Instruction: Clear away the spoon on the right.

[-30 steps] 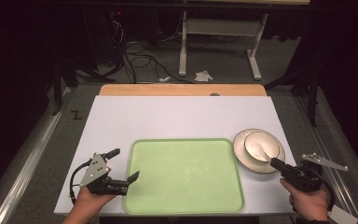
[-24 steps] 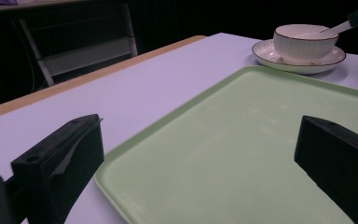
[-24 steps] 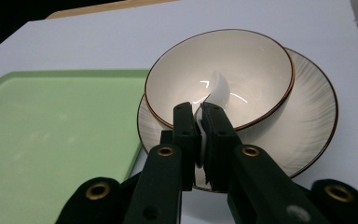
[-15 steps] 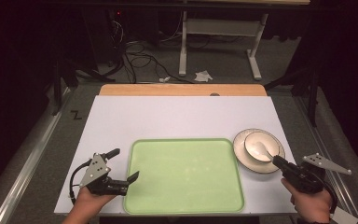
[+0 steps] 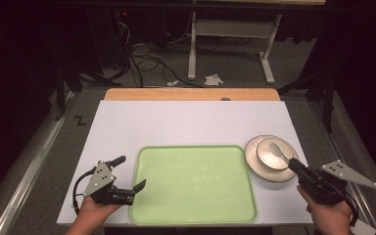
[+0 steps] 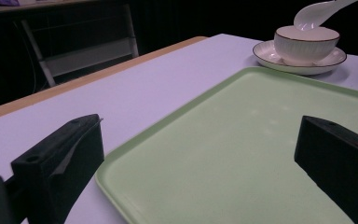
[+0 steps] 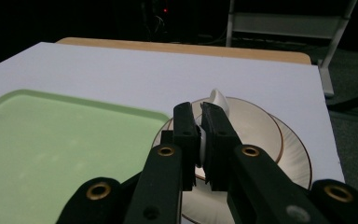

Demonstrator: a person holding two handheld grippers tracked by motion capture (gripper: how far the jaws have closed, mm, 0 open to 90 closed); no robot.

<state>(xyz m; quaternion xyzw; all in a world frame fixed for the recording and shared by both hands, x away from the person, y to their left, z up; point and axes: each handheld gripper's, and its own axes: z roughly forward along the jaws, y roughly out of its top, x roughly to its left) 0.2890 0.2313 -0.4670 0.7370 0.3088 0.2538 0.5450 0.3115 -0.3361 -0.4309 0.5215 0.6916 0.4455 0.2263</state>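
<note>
Since the earlier frames, only the right gripper (image 5: 293, 166) had shifted slightly, staying on the spoon (image 5: 275, 148). Left gripper (image 5: 141, 186) rested at the tray's (image 5: 193, 183) left edge, jaws apart, empty. Right jaws were clamped on the spoon handle, its scoop in the bowl (image 5: 270, 155) on the plate (image 5: 254, 164), right of the tray on the counter (image 5: 176, 122).

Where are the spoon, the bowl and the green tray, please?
spoon (image 6: 318, 13): left gripper view, its white scoop.
bowl (image 6: 306, 45): left gripper view, its ribbed outer wall.
green tray (image 5: 194, 181): high view, its bare floor.
</note>
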